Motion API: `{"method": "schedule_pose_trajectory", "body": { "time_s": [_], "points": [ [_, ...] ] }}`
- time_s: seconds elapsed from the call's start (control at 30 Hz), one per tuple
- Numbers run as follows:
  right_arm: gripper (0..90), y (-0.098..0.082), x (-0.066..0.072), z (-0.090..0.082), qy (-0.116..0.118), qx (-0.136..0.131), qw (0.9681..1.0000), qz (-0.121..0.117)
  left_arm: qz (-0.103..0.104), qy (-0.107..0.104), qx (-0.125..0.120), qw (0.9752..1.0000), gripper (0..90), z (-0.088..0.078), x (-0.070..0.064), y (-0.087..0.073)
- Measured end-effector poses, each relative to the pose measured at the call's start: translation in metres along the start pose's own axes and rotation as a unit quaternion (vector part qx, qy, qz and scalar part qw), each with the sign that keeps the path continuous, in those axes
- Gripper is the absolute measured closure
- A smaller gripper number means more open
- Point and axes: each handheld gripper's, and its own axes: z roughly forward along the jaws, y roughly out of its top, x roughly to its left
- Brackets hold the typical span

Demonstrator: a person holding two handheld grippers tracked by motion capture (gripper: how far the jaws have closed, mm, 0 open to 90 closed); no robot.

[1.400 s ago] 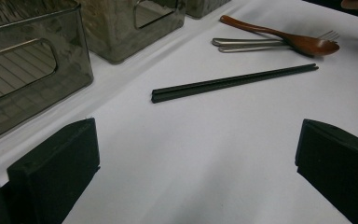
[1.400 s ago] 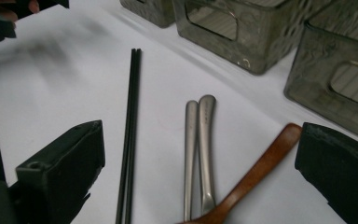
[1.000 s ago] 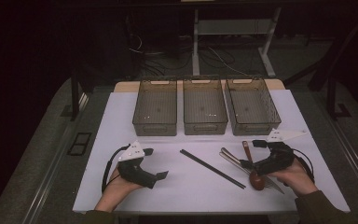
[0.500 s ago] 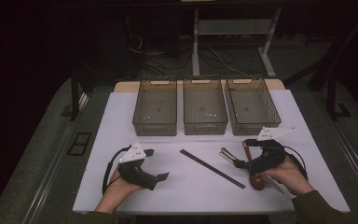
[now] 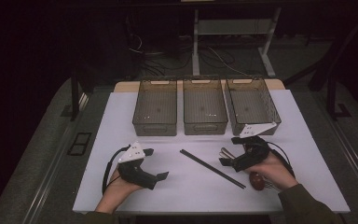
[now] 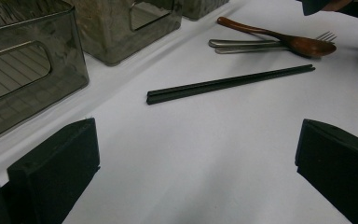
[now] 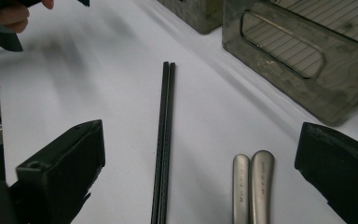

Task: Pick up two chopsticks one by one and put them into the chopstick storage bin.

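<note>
Two chopsticks (image 7: 164,140) between right gripper's (image 7: 200,163) jaws

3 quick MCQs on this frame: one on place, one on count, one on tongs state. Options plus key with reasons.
1. Where does the pair of black chopsticks lie?
A. inside a bin
B. on the white table sheet, between the two tongs
C. held in the left tongs

2. How many smoky see-through plastic bins stand in the row?
A. two
B. three
C. four

3. How do the right tongs stand?
A. open, holding nothing
B. shut on the chopsticks
C. shut on a spoon

Key: 1 B, the high view shows them flat on the sheet; 2 B, three side by side; 3 A, the right gripper view shows jaws wide apart.
</note>
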Motion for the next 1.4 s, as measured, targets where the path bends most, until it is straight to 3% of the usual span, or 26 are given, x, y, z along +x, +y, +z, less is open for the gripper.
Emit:
{"method": "schedule_pose_trajectory", "body": {
  "time_s": [0.27, 0.3, 0.33, 0.63, 0.77, 1.1, 1.4],
  "points": [
    [20.2, 0.003, 0.005, 0.017, 0.004, 0.043, 0.9990, -0.013, 0.000, 0.001, 0.001, 1.0000, 0.0, 0.000, 0.000, 0.000],
    [20.2, 0.003, 0.005, 0.017, 0.004, 0.043, 0.9990, -0.013, 0.000, 0.001, 0.001, 1.0000, 0.0, 0.000, 0.000, 0.000],
    [28.1, 0.002, 0.005, 0.018, 0.013, 0.049, 0.9986, -0.016, 0.000, 0.001, 0.001, 1.0000, 0.0, 0.000, 0.000, 0.000],
    [46.2, -0.001, 0.006, 0.022, 0.007, 0.073, 0.9970, -0.022, -0.001, 0.000, 0.002, 1.0000, 0.0, 0.001, 0.000, 0.000],
    [58.0, -0.002, 0.006, 0.026, 0.017, 0.093, 0.9953, -0.021, 0.001, -0.001, 0.004, 1.0000, 0.0, 0.001, 0.000, -0.001],
    [72.4, -0.008, 0.011, 0.030, 0.022, 0.122, 0.9918, -0.031, 0.001, -0.002, 0.007, 1.0000, 0.0, 0.001, -0.001, -0.001],
    [77.3, -0.012, 0.015, 0.033, 0.020, 0.136, 0.9898, -0.037, 0.002, -0.002, 0.006, 1.0000, 0.0, 0.002, -0.001, -0.001]
  ]
}}
